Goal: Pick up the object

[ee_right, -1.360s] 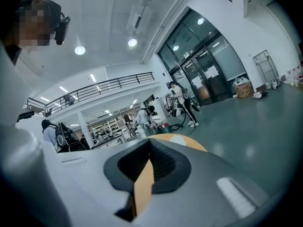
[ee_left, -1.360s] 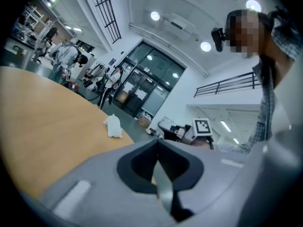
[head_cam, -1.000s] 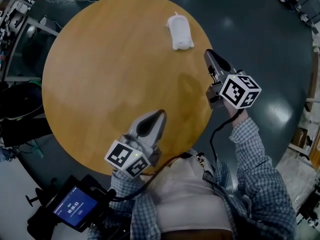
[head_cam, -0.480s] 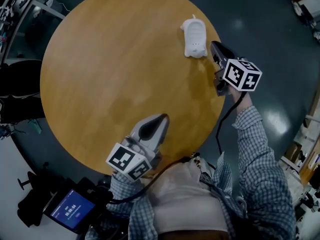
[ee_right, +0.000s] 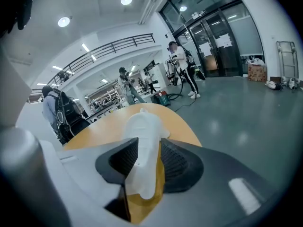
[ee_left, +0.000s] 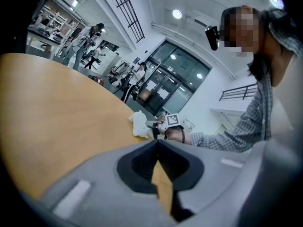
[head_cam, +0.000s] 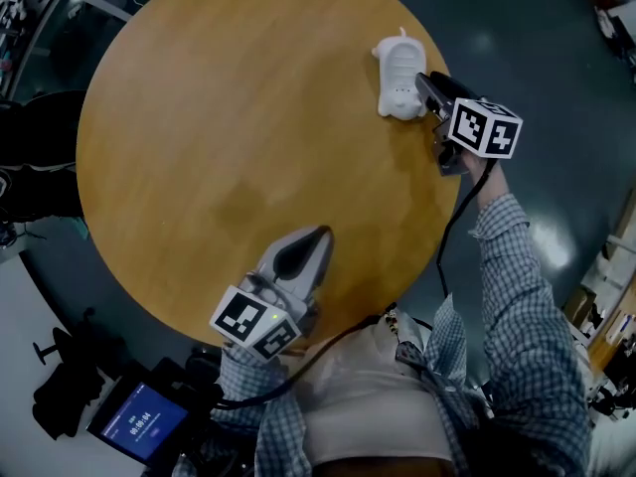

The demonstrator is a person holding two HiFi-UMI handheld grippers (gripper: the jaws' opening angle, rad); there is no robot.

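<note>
A white, animal-shaped moulded object (head_cam: 397,76) lies on the round wooden table (head_cam: 229,147) near its far right edge. My right gripper (head_cam: 424,82) is at the object's near right end and its jaws are opening. In the right gripper view the object (ee_right: 142,136) lies between the two jaws, with a strip of table showing on its right side. My left gripper (head_cam: 316,237) hovers over the table's near edge, shut and empty. In the left gripper view its jaws (ee_left: 157,144) meet at the tip, and the object (ee_left: 138,125) and the right gripper (ee_left: 166,125) show far off.
The table rim (head_cam: 452,207) runs just under my right gripper, with dark glossy floor (head_cam: 556,87) beyond it. A small lit screen (head_cam: 142,425) sits at the lower left. Several people (ee_right: 184,72) stand far off in the hall.
My right gripper has moved forward along the table's right edge up to the white object, whose near end now lies between its jaws. The left gripper has stayed put.
</note>
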